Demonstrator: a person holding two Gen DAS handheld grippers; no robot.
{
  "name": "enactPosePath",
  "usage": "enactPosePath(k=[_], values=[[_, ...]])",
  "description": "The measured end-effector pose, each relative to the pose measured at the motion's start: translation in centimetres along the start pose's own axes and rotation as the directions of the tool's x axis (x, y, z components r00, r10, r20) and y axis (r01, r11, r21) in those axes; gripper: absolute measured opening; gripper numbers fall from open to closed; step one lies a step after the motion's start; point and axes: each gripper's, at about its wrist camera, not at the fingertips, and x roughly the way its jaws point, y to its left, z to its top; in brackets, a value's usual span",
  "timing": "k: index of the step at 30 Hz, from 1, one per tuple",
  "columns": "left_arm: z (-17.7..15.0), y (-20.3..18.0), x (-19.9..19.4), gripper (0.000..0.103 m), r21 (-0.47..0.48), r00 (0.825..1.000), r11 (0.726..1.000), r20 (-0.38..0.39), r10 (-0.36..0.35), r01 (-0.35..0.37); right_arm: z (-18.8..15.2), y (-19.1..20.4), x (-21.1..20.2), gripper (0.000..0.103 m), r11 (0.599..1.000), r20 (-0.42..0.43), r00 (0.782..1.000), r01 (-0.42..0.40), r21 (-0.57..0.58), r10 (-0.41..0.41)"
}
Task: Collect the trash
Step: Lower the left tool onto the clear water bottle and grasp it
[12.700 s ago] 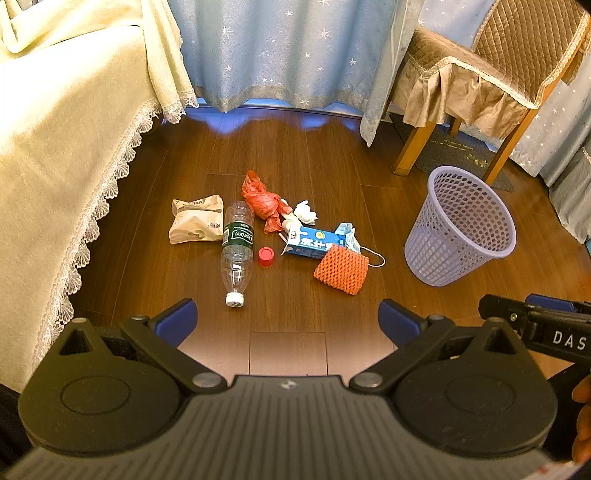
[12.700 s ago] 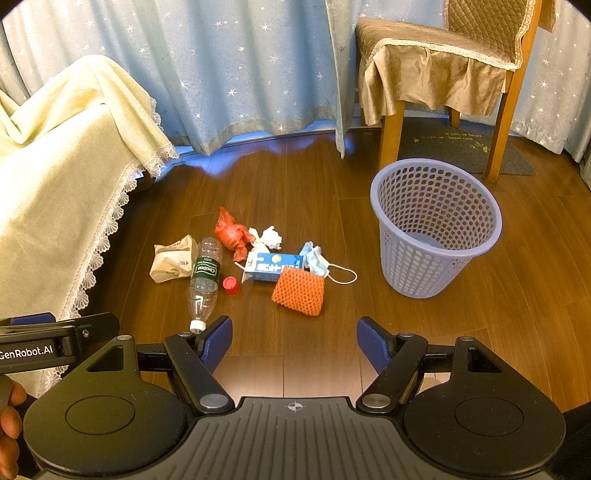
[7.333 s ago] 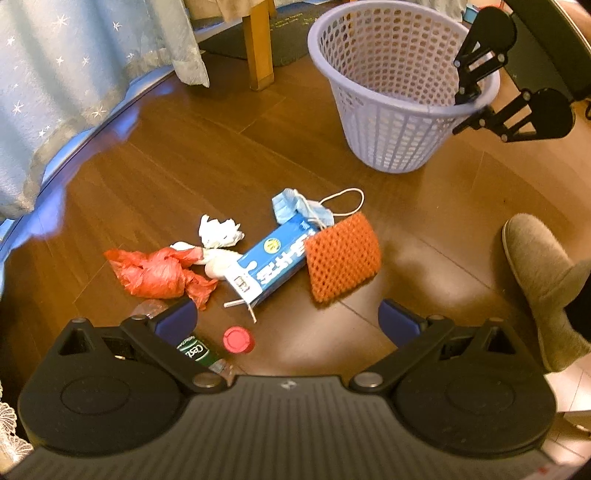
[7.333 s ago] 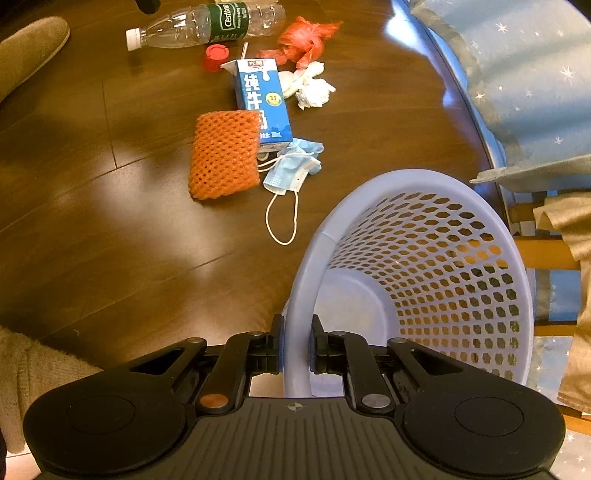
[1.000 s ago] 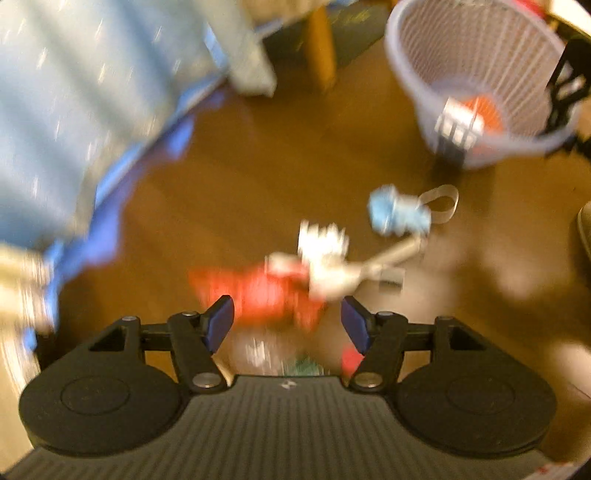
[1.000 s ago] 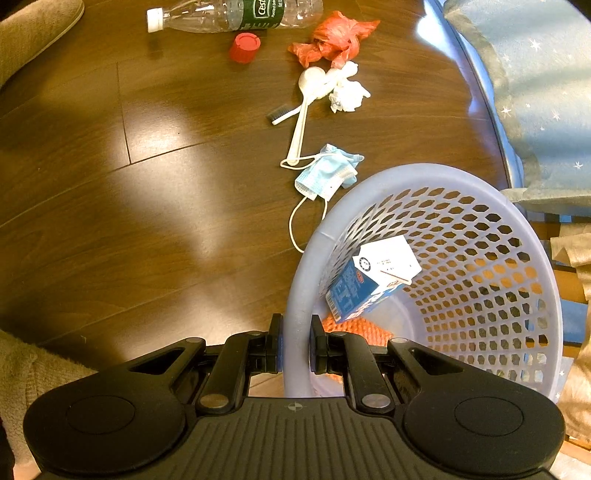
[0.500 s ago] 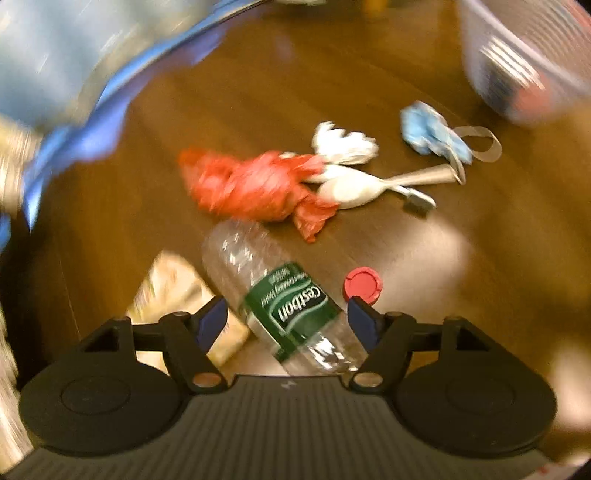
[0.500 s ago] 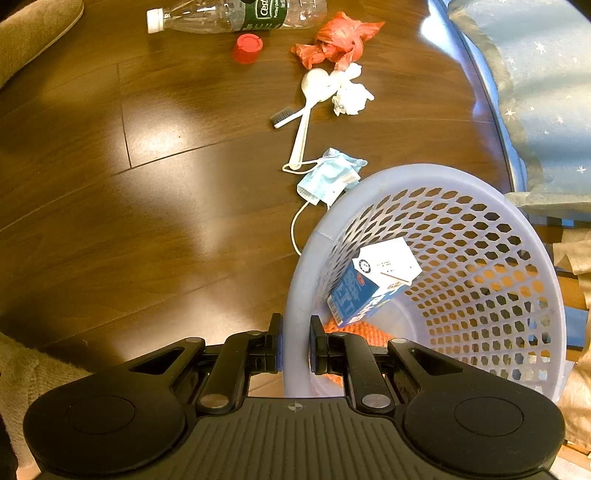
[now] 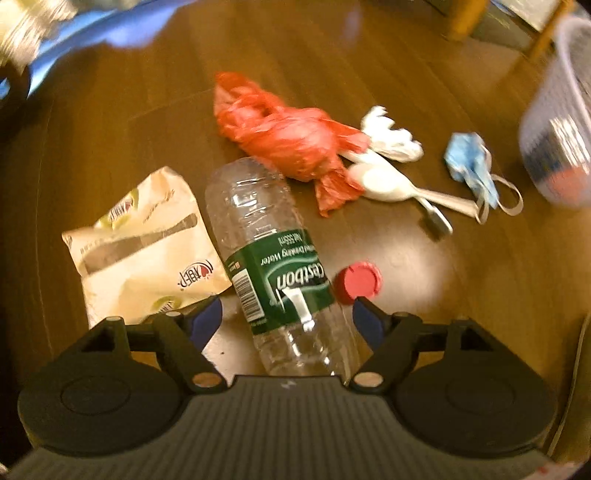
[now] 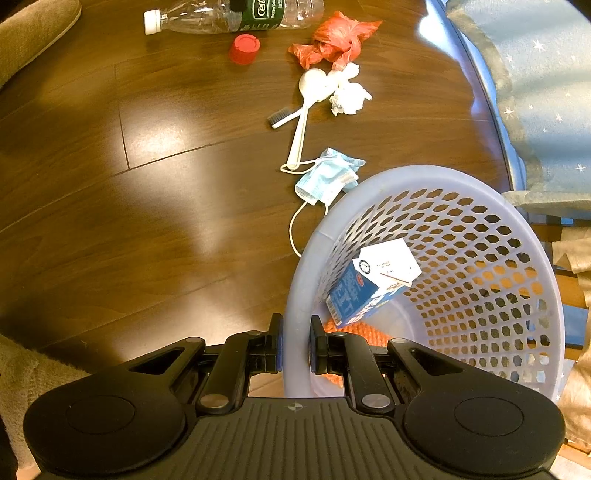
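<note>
Here, on a dark wooden floor [image 10: 110, 184], the left gripper [image 9: 287, 322] hangs over a clear plastic water bottle [image 9: 275, 266] with a green label; its blue-tipped jaws have just been opening and now stand wide, one on each side of the bottle's lower body, the pads not pressing on it; the bottle lies on its side, its length running away from the gripper. A cream snack wrapper [image 9: 144, 247] lies just beside the bottle on the left, near the left fingertip; a red bottle cap [image 9: 357, 282] sits just beside the bottle on the right, close to the right fingertip. Beyond the bottle lies a crumpled red plastic bag [image 9: 291, 138], with a white spoon [image 9: 391, 182], a toothbrush [image 9: 436, 218] and a wad of white tissue [image 9: 391, 134] next to it; a blue face mask [image 9: 472, 168] lies further right, near the lavender mesh basket [image 9: 554, 122], which is blurred at the frame's edge. In the right wrist view, the right gripper [image 10: 295, 347] is clamped on the basket's near rim, one pad outside and one inside the wall; the basket appears tilted towards the camera; inside it a blue and white milk carton [image 10: 373, 284] leans against the wall above an orange net [image 10: 358, 332]. The mask's loop reaches close to the basket's outer wall; a beige slipper [image 10: 33, 29] shows at the top left corner.
</note>
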Motion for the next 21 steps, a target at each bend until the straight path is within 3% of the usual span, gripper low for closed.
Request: enactPosePath(k=[6,12,21], values=[[0.5,0.0,2.0,0.070,-0.061,0.999,0.997,-0.002,0.038,-0.038,0.0,0.0,0.0,0.009,1.000,0.002,1.000,-0.001,0.000,0.001],[0.7,0.1,3.5,0.065,-0.106,0.999,0.994,-0.023,0.023,-0.025,0.0,0.0,0.0,0.010,1.000,0.003,1.000,-0.001,0.000,0.001],[0.4,-0.4,3.9,0.060,-0.036,0.998,0.998,-0.027,0.049,-0.050,0.0,0.2,0.0,0.010,1.000,0.002,1.000,-0.001,-0.008,0.001]])
